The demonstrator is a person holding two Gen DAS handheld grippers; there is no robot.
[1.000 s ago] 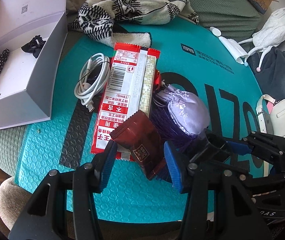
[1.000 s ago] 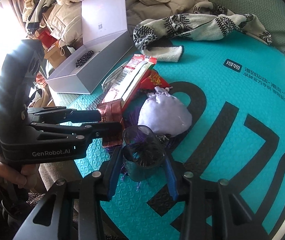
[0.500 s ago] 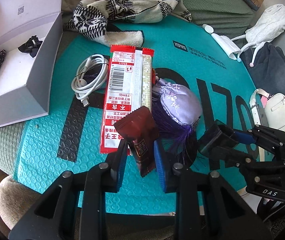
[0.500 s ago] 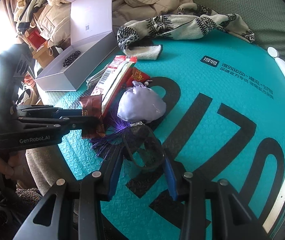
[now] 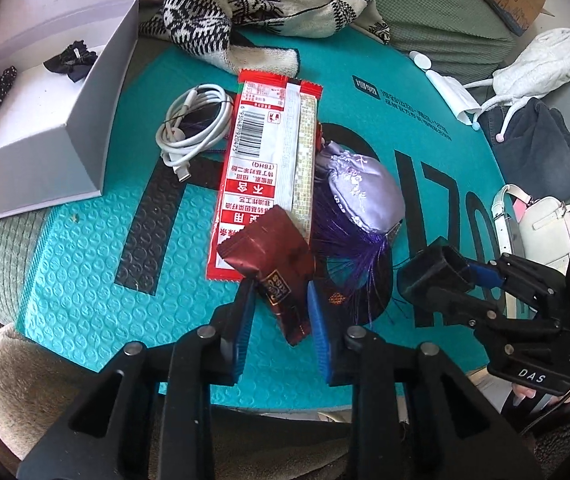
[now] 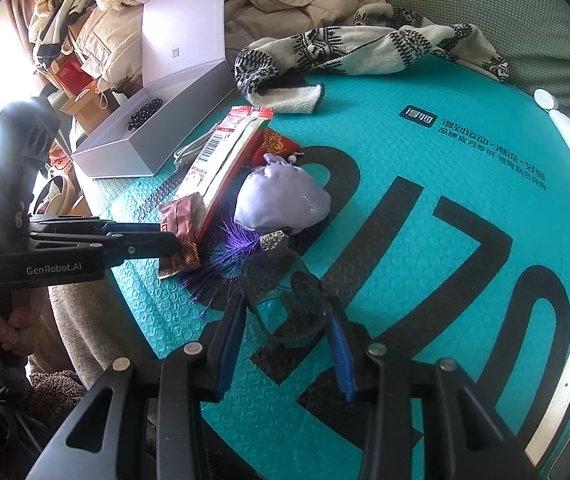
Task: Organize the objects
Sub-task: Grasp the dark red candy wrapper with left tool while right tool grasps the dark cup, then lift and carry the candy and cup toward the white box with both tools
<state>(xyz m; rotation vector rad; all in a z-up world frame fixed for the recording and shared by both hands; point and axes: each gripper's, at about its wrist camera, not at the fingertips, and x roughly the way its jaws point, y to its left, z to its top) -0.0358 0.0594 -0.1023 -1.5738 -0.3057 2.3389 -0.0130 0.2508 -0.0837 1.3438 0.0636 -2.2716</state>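
My left gripper (image 5: 279, 304) is shut on a dark red snack packet (image 5: 273, 256), holding its near end; it also shows in the right wrist view (image 6: 181, 232). My right gripper (image 6: 283, 320) is shut on a dark translucent cup-like lid (image 6: 285, 296), seen from the left wrist view (image 5: 433, 272). On the teal mat (image 5: 85, 280) lie a long red-and-white snack wrapper (image 5: 265, 160), a coiled white cable (image 5: 195, 128) and a lilac pouch (image 5: 361, 188) with a purple tassel (image 6: 221, 256).
An open white box (image 5: 37, 120) with dark hair accessories (image 5: 71, 60) stands at the left. A patterned knit scarf (image 5: 265, 8) lies at the mat's far edge. A white bag (image 5: 541, 216) and clothes sit to the right.
My left gripper closed on the dark red packet and drew back with it. My right gripper pulled back with the dark lid, away from the pouch and tassel.
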